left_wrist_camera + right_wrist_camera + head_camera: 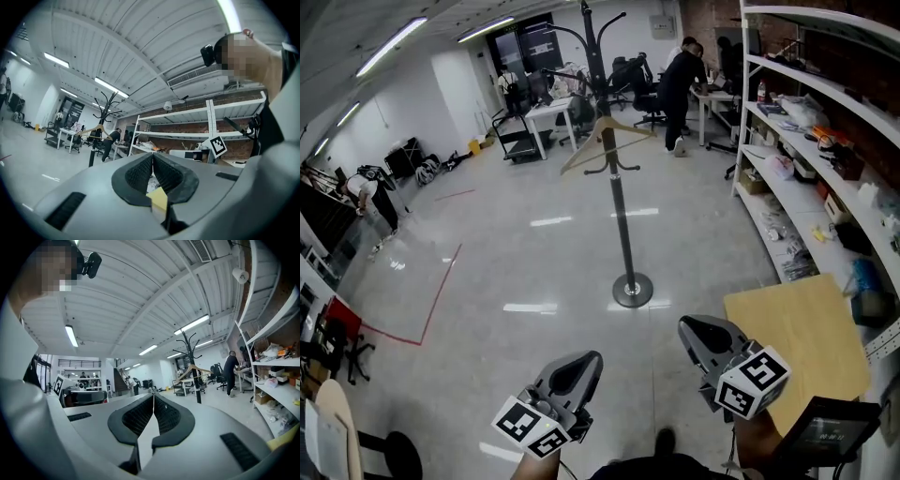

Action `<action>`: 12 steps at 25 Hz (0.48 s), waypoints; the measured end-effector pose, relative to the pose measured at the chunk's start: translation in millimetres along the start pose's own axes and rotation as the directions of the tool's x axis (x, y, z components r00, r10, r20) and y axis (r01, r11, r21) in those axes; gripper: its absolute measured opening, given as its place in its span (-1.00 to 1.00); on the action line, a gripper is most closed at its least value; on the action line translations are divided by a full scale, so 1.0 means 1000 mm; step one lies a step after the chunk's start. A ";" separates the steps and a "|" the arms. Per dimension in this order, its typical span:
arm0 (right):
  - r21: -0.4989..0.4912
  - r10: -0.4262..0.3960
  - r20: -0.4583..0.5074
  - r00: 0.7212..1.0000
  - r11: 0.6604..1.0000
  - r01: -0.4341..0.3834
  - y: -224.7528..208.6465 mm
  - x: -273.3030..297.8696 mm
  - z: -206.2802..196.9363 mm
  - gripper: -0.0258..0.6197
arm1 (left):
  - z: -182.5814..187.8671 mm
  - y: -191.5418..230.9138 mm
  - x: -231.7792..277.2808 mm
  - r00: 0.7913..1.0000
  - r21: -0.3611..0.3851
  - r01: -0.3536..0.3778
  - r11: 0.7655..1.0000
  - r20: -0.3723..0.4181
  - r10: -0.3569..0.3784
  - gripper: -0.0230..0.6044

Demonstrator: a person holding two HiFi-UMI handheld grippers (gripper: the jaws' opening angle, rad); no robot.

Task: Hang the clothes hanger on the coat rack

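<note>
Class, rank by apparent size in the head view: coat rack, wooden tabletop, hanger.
1. Wooden tabletop, enlarged by nearness.
2. Coat rack, taller but thin; these two are unsure.
3. Hanger, clearly smallest.

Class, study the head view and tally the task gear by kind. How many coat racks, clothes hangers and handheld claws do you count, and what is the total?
Coat rack: 1
Clothes hanger: 1, hanging on the rack
Claws: 2, the left claw and the right claw, both shut with nothing in them
Total: 4
</note>
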State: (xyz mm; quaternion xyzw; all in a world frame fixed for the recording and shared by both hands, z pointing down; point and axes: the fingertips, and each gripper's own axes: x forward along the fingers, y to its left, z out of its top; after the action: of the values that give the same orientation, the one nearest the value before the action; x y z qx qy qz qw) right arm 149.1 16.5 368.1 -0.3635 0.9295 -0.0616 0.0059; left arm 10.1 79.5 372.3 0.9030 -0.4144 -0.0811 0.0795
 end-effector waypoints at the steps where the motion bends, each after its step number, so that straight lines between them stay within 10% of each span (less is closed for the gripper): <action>1: 0.003 0.002 0.005 1.000 1.000 -0.002 0.008 -0.003 0.000 -0.90 | -0.001 -0.004 -0.008 1.000 0.003 -0.003 1.000 0.001 0.003 -0.93; 12: 0.010 -0.041 -0.011 0.999 0.999 0.041 0.123 -0.055 -0.030 -0.90 | -0.016 -0.050 -0.139 0.999 0.046 -0.006 0.999 -0.053 0.009 -0.93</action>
State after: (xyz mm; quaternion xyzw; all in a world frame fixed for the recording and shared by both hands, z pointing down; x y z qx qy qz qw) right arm 104.4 146.6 380.9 -0.3821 0.9216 -0.0683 0.0016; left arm -39.3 218.2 388.6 0.9048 -0.4172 -0.0474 0.0702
